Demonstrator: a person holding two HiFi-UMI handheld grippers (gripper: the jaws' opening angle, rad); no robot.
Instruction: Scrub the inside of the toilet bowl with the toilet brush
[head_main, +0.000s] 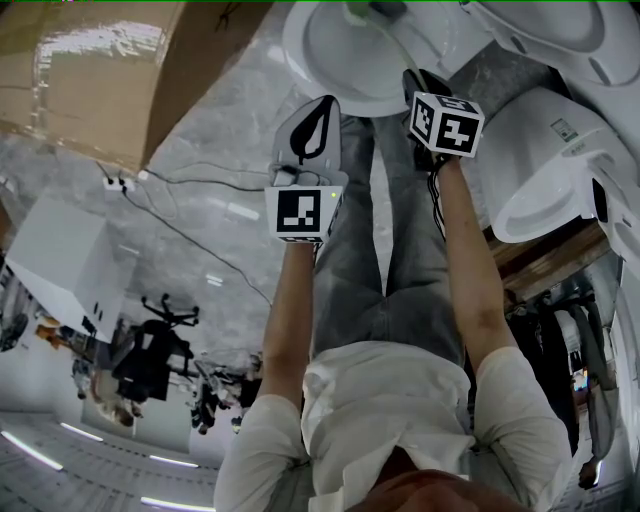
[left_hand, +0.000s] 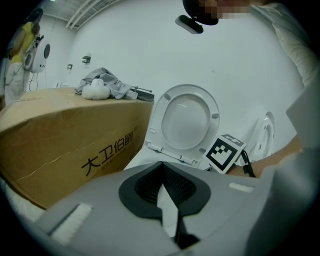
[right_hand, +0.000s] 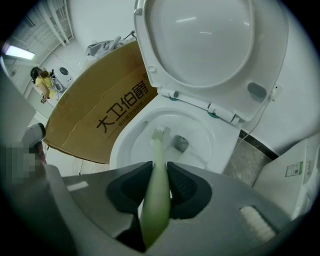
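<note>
The white toilet bowl stands with its lid raised; in the head view the toilet bowl is at top centre. My right gripper is shut on the pale green toilet brush. The brush's white bristle head reaches down inside the bowl, close to the drain opening. In the head view my right gripper hangs at the bowl's near rim. My left gripper is off to the left of the bowl, its dark pads meeting at the tips with nothing held; the head view shows my left gripper beside the right one.
A large brown cardboard box lies left of the toilet, with a heap of cloth on top. More white toilets stand on the right. Cables run over the grey floor.
</note>
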